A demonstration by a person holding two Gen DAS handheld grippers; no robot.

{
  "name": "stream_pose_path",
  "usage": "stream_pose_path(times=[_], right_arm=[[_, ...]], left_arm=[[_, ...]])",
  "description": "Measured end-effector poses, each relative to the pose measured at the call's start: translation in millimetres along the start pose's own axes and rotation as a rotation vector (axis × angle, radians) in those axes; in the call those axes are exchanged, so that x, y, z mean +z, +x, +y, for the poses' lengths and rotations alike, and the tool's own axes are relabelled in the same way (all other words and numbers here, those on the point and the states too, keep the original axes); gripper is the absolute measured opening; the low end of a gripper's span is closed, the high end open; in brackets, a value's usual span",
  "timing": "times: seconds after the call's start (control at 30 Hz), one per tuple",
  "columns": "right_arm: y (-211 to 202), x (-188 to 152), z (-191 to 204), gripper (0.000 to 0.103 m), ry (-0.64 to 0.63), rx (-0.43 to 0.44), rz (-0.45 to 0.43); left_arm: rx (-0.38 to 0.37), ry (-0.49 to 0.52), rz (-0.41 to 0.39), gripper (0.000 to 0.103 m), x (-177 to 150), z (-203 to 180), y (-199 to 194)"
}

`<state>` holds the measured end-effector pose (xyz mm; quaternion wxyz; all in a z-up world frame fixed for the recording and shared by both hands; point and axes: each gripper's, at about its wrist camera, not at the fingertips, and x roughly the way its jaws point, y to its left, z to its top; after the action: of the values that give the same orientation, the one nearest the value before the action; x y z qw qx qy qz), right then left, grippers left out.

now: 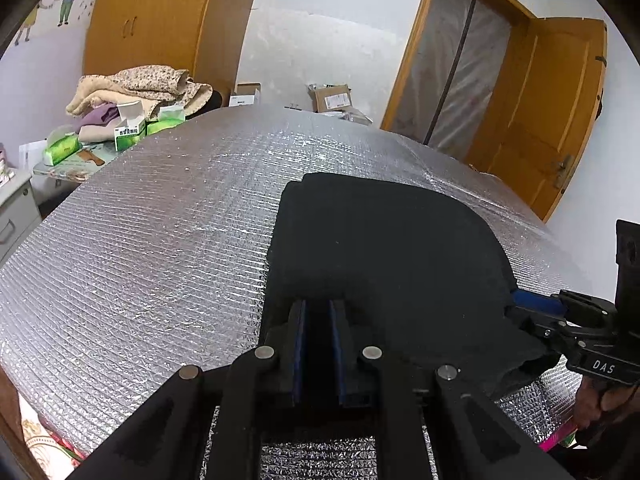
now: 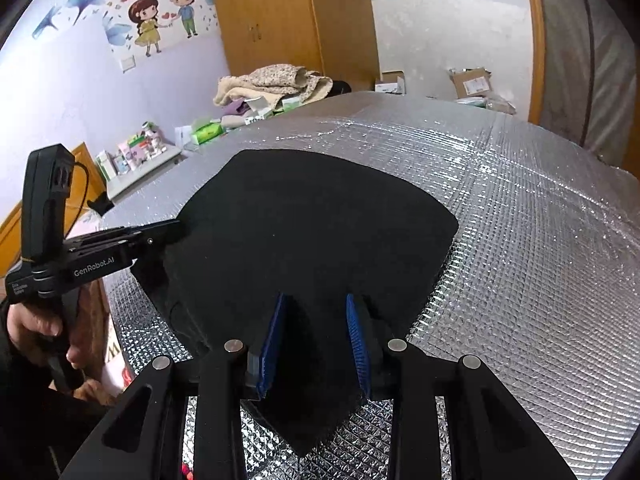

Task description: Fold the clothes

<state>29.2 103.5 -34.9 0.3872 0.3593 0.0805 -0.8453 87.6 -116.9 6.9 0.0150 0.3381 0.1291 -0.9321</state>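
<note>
Black garment (image 1: 384, 248) lying part-folded on foil-covered bench (image 1: 160, 240), near edge pinched by left gripper (image 1: 318, 308) and bunched inside wider-set right gripper (image 2: 316, 308), mid-fold, likely needing both corners carried forward together

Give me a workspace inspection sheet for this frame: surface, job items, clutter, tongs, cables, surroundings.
Surface: silver quilted foil mat covering the work area, wrinkled in places.
Job's things: one black garment, partly folded, lying on the mat, its near edge raised in both tongs.
Clutter: none on the mat; beyond its far left edge, a pile of beige floral fabric and green tissue packs.
Grippers: left tongs shut on the garment's near edge; right tongs also gripping it, with a thicker bunch of cloth between the blue pads.
Cables: one thin black lead on the left handle.
Surroundings: wooden wardrobe, open wooden door, cardboard boxes, cartoon wall stickers.
</note>
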Motion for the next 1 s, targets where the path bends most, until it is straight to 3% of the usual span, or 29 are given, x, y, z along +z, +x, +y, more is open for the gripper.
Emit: stream_pose_path(times=[0.33,0.57,0.77,0.93,1.0], right_arm=[[0.3,-1.6,-8.1,0.033,0.039,0.055,-0.007],[-3.7,4.3,-22.8,0.033,0.125,0.122,0.022],[-12.6,19.8,-37.9,0.033,0.207,0.117,-0.022],[-3.8,35.0,-42.1,0.033,0.205,0.079,-0.025],[10.7,36.4,-40.7,0.033,0.185,0.05,0.026]], left_arm=[[-0.001,0.014,0.0,0.013,0.9,-0.2,0.6],[0.0,-0.022,0.074,0.013,17.4,3.3,0.8],[0.009,0.013,0.024,0.013,43.0,-3.1,3.5],[0.058,-0.003,0.098,0.012,48.6,5.3,37.1],[0.048,-0.019,0.096,0.012,44.3,7.7,38.8]])
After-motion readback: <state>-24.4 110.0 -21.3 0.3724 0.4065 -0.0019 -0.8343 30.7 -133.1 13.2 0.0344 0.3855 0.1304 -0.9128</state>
